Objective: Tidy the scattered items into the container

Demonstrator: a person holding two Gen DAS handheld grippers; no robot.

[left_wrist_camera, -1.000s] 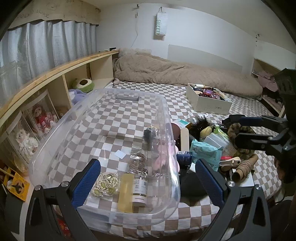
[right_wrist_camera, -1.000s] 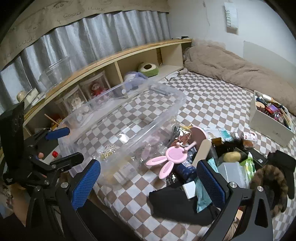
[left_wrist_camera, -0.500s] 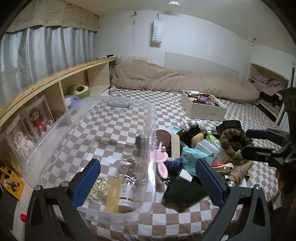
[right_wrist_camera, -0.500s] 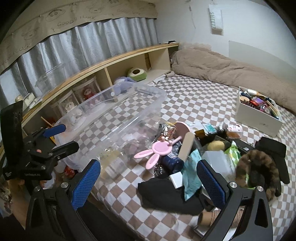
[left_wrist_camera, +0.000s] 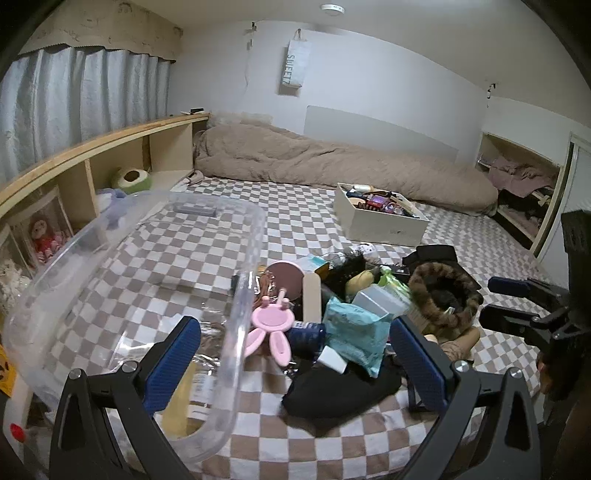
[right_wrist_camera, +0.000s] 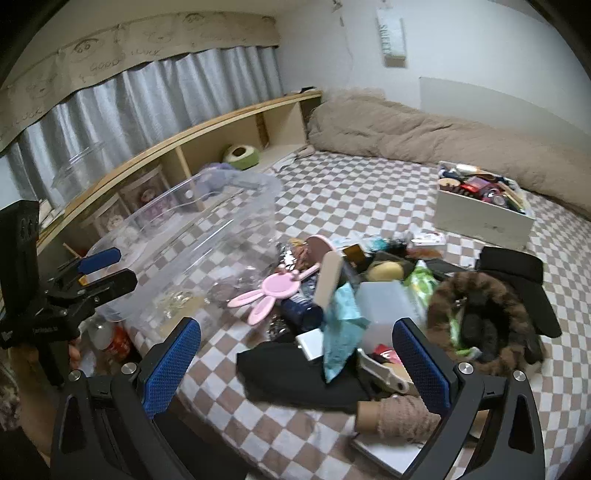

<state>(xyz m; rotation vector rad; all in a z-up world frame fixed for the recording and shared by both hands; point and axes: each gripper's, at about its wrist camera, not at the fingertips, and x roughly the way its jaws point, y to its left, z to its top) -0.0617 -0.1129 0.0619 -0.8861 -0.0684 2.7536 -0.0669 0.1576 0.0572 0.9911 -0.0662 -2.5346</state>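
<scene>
Left gripper [left_wrist_camera: 295, 354]: fingers spread wide, empty, above the bed's near edge.
Right gripper [right_wrist_camera: 295, 354]: fingers apart, holding nothing.
Clear container [left_wrist_camera: 122, 266]: toward the bed's left edge; contents blurred through its wall.
Scattered pile [right_wrist_camera: 354, 295]: just beside it, overlapping; pink bunny mirror [right_wrist_camera: 271, 291] partly covered.

Dim ceiling-lamp [left_wrist_camera: 332, 9] light, fisheye-warped dark corners, slight blur.

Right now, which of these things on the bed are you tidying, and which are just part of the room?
For the job:
clear plastic bin
pink bunny mirror
teal packet
furry brown hat
black cloth

Just lying about:
white box already full
brown duvet
green plush on shelf
</scene>
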